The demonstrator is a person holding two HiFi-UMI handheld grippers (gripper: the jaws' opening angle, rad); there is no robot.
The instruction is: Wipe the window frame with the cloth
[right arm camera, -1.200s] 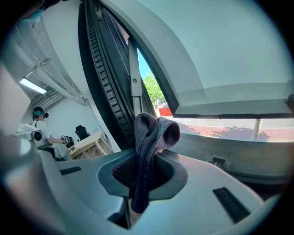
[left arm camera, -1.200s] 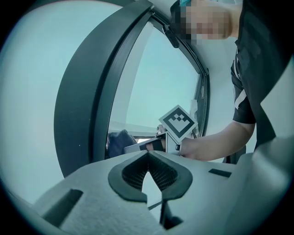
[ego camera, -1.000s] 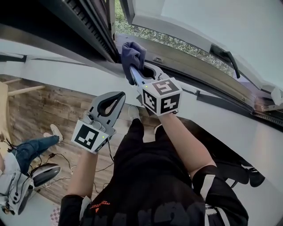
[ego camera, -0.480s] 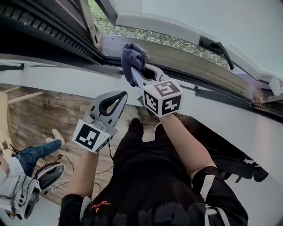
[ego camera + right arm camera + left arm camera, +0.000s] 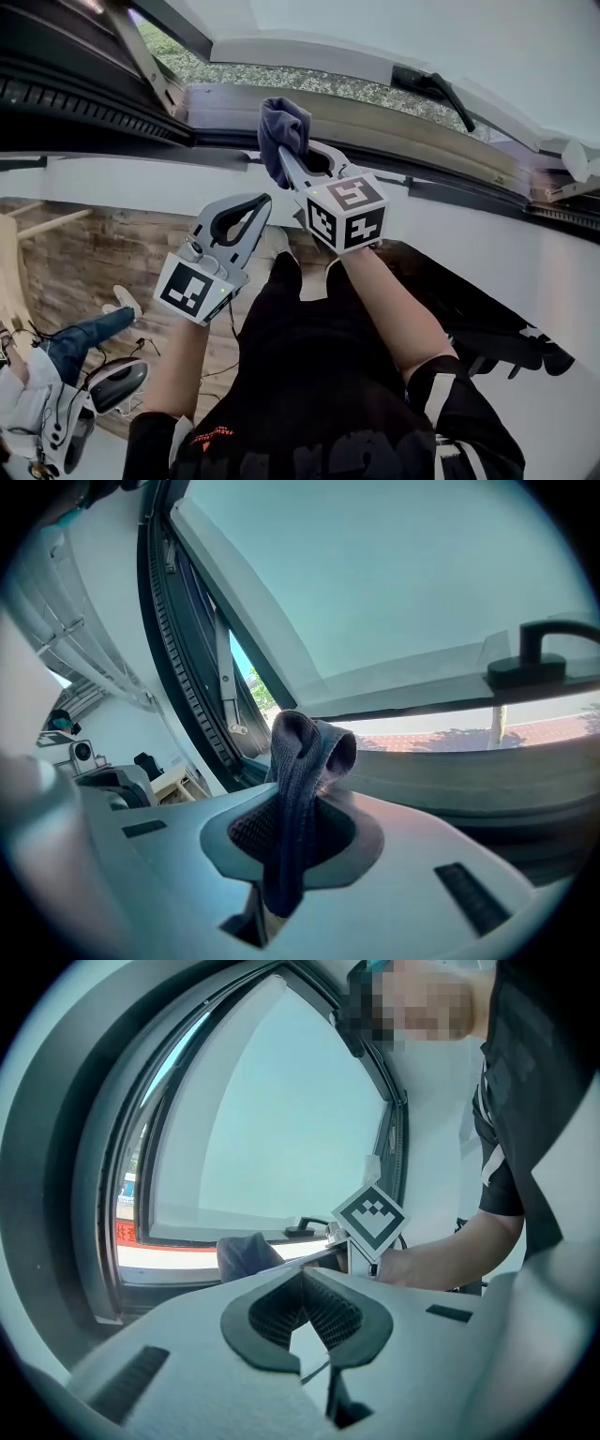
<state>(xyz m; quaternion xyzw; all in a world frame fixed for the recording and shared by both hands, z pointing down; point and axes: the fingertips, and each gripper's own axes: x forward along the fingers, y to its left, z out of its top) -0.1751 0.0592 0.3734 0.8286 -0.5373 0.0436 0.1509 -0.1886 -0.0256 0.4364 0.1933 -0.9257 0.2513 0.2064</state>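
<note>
A dark blue cloth [image 5: 282,127] is bunched against the grey lower window frame [image 5: 403,120], a little right of its left corner. My right gripper [image 5: 284,156] is shut on the cloth, which sticks out past the tips. In the right gripper view the cloth [image 5: 305,752] stands folded between the jaws of that gripper [image 5: 291,803], with the frame [image 5: 469,775] just behind. My left gripper [image 5: 260,201] hangs lower, off the frame, shut on nothing. In the left gripper view its jaws [image 5: 302,1275] meet, and the cloth [image 5: 246,1255] shows beyond them.
The window sash is swung open, with a black handle [image 5: 436,86] on its lower edge and a stay arm [image 5: 141,52] at the left corner. A white wall [image 5: 112,178] runs below the frame. A seated person [image 5: 56,352] is on the wooden floor at lower left.
The right gripper and cloth have slid to the right along the frame, away from the left corner. The left gripper has stayed where it was.
</note>
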